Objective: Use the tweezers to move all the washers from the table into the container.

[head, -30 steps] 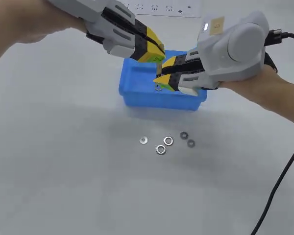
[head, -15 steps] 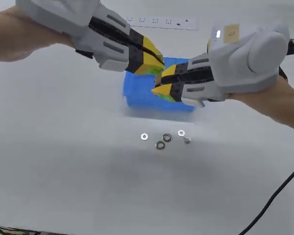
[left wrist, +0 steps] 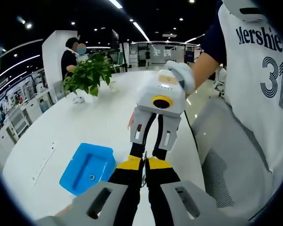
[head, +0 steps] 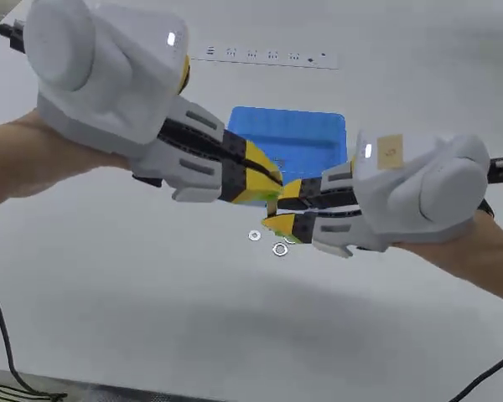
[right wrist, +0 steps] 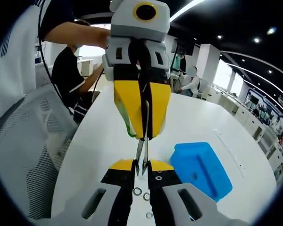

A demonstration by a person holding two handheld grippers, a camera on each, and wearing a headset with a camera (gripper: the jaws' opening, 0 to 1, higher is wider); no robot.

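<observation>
White table point(head: 109, 293); left gripper point(head: 272, 187), centre of the head view, is clamped on thin metal tweezers point(right wrist: 142, 141); right gripper point(head: 270, 222), jaws nearly together beside their tips, contact unclear. Blue plastic container point(head: 289, 138) above them; small metal washers point(head: 254, 236) below, partly blocked. Left gripper view shows one washer point(left wrist: 92, 177) inside it

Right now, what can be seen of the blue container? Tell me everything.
The blue container is a shallow rectangular tray with an open top and rounded corners, plastic by its look. It stands flat on the white table, beyond the loose washers. One washer lies on its floor in the left gripper view. Nothing but the table can be seen touching it.
</observation>
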